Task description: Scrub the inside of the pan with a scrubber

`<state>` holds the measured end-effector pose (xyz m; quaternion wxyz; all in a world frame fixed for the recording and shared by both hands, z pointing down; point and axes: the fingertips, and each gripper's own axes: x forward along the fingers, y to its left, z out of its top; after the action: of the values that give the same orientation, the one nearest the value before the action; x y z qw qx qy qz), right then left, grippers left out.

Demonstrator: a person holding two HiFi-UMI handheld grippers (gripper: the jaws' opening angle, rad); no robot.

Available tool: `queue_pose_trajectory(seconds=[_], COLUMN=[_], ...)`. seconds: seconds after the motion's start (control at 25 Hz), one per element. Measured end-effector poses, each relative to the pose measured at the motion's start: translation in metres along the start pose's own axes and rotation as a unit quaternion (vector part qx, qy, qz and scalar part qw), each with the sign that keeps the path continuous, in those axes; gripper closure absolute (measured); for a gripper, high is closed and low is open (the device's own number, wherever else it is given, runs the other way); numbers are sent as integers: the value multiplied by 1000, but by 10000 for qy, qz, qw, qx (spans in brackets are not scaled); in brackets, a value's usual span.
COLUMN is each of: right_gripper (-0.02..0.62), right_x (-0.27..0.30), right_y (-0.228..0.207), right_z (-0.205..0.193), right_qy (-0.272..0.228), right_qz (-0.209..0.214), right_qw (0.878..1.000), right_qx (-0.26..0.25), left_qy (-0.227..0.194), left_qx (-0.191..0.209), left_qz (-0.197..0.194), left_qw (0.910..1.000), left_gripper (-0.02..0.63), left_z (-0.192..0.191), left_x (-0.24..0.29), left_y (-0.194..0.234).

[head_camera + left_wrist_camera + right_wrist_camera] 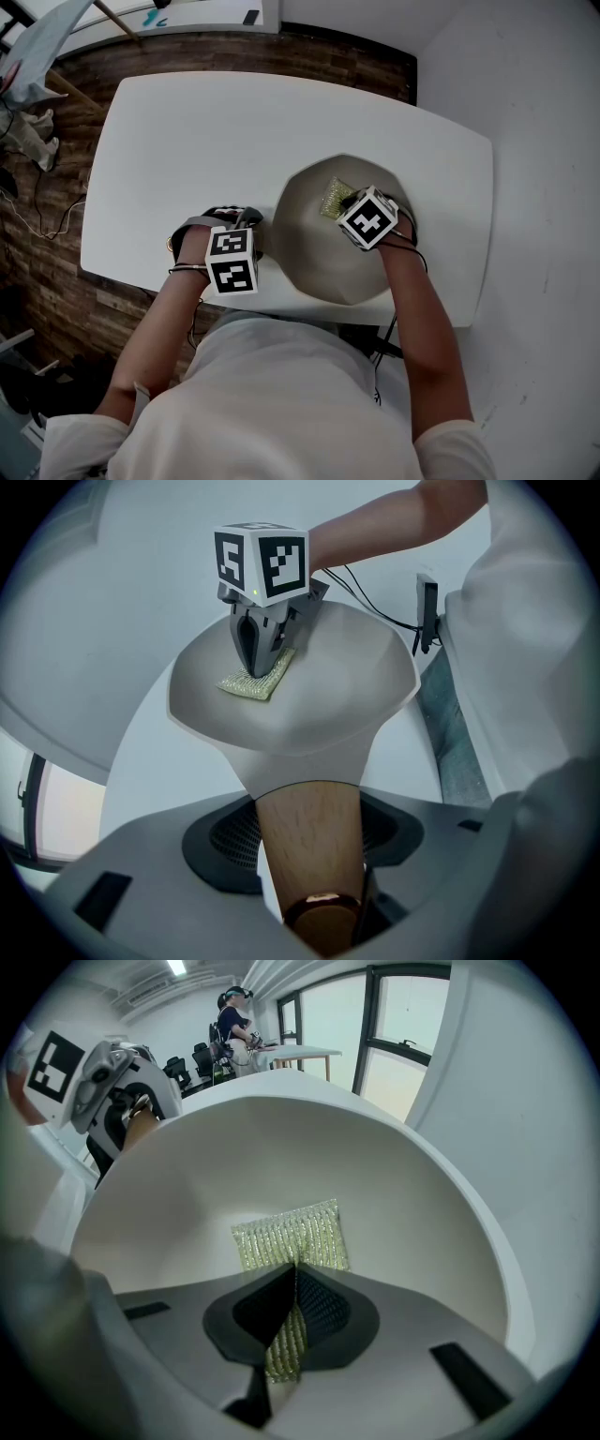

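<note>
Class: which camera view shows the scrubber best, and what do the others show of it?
The right gripper view: the scrubber sits large and central, its ribbed weave clear, pinched in the right gripper against the pan. The left gripper view shows it small and distant; the head view, only a corner beside that gripper.

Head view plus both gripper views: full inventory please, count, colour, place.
pan: one, off-white, on the table, near right part
handle: one, light wood, the pan's, between the left gripper's jaws
scrubber: one, yellow-green, lying on the pan's inside
table: one, white, under the pan
floor: brown wood planks, left of the table
left gripper: one, grey, closed on the handle
right gripper: one, grey, inside the pan, closed on the scrubber
</note>
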<state>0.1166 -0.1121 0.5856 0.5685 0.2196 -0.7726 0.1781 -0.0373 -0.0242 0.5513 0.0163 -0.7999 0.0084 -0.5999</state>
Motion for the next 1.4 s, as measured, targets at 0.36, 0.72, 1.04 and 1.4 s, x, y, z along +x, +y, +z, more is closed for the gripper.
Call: queue_pose_trajectory(seconds=[0.36, 0.72, 1.04, 1.4], right_gripper=[572, 572, 572, 572], right_x=[8, 9, 8, 4], right_y=[34, 72, 98, 114], right_z=[24, 30, 18, 2], right_qy=[-533, -525, -153, 193], right_qz=[682, 1491, 2026, 2277], right_qw=[9961, 9874, 9791, 9731], right_qx=[187, 112, -18, -304], left_qy=[-8, -2, -7, -9], left_qx=[-6, -5, -1, 10], left_qz=[13, 11, 11, 8], left_qw=[10000, 10000, 10000, 10000], left_gripper=[341, 341, 341, 341], left_z=[0, 0, 0, 1], left_x=[0, 0, 0, 0], left_y=[0, 0, 0, 0])
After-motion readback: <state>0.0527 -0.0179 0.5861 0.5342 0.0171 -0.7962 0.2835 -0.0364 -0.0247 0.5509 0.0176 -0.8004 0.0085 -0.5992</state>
